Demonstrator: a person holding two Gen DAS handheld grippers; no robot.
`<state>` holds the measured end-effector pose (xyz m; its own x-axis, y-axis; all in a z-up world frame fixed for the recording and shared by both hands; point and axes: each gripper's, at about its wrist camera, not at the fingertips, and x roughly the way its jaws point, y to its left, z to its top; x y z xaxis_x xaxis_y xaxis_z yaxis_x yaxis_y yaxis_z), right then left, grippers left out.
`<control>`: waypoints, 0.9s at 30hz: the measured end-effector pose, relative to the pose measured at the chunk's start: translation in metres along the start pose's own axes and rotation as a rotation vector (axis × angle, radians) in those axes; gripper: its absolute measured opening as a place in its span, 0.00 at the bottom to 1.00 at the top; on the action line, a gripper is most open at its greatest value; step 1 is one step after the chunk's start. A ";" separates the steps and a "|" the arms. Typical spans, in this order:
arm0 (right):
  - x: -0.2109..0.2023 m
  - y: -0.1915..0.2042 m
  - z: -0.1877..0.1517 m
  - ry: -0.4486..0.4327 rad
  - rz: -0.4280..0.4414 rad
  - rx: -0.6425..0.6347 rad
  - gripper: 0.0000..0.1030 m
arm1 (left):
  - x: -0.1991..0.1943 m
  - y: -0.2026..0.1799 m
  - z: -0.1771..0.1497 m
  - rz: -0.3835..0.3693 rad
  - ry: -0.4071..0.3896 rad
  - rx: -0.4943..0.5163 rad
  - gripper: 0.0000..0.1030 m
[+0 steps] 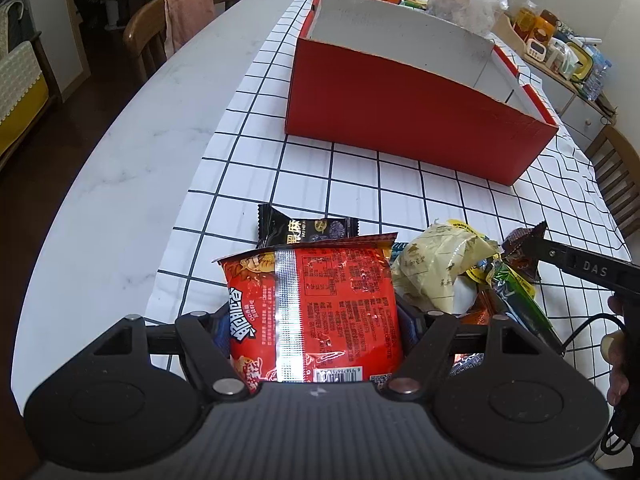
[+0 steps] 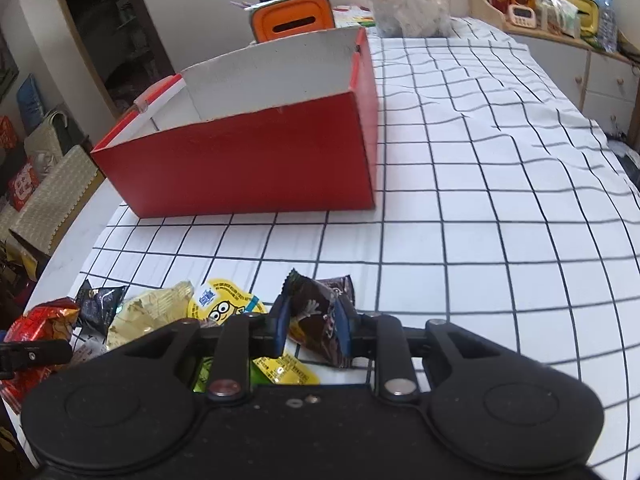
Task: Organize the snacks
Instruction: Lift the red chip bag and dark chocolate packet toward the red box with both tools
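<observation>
- Red noodle packet (image 1: 316, 308) sits between the pads of the left hand-held gripper (image 1: 316, 320), whose jaws stand fairly wide and clamp the packet's two sides.
- Dark brown snack packet (image 2: 320, 320) is pinched in the right hand-held gripper (image 2: 314, 326), its blue pads (image 2: 280, 324) closed tight on the crumpled wrapper.
- Both packets are on the near side of the red box (image 1: 412, 104), which stands open-topped on the checked cloth (image 1: 360, 184) over the worktop (image 1: 132, 152), well apart from them.
- Near the box's front wall lies a heap of snacks: a black sachet (image 1: 304, 228), a pale yellow bag (image 1: 440, 264) and a green packet (image 1: 516, 292).
- Only the left wrist view shows the noodle packet's printed back and a wooden chair (image 1: 148, 36) with a pink towel (image 1: 188, 12) left of the box.
- Only the right wrist view shows a round yellow cartoon lid (image 2: 224, 304) in the heap and the bare cloth (image 2: 500, 200) to the right of the box.
</observation>
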<state>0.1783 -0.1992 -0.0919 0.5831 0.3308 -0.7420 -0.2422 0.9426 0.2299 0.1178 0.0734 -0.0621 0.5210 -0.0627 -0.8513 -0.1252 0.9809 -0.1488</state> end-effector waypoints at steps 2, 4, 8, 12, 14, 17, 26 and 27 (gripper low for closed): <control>0.002 0.002 0.001 0.006 -0.003 -0.010 0.26 | 0.000 0.000 0.000 0.001 0.000 0.002 0.71; 0.005 0.002 0.002 0.010 0.002 -0.012 0.29 | 0.001 0.000 0.000 0.001 0.003 0.002 0.71; 0.018 0.002 0.007 0.011 0.002 -0.012 0.33 | 0.002 0.000 0.000 0.000 0.007 0.002 0.71; 0.031 0.006 0.011 0.049 -0.029 -0.029 0.42 | 0.002 0.001 -0.001 0.000 0.007 0.002 0.71; 0.035 0.010 0.010 0.043 -0.052 -0.072 0.44 | 0.002 0.001 -0.001 0.002 0.006 0.003 0.71; 0.036 0.008 0.010 0.030 -0.055 -0.049 0.47 | 0.002 0.001 -0.001 0.002 0.005 0.005 0.71; 0.032 0.015 0.003 0.008 -0.077 -0.100 0.38 | 0.002 -0.001 -0.001 0.005 -0.003 0.015 0.71; 0.031 0.015 0.002 0.002 -0.066 -0.104 0.34 | 0.002 -0.002 -0.001 0.007 -0.005 0.016 0.71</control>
<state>0.1945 -0.1750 -0.1097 0.5987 0.2682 -0.7547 -0.2825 0.9524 0.1143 0.1184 0.0716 -0.0637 0.5242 -0.0552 -0.8498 -0.1151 0.9841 -0.1350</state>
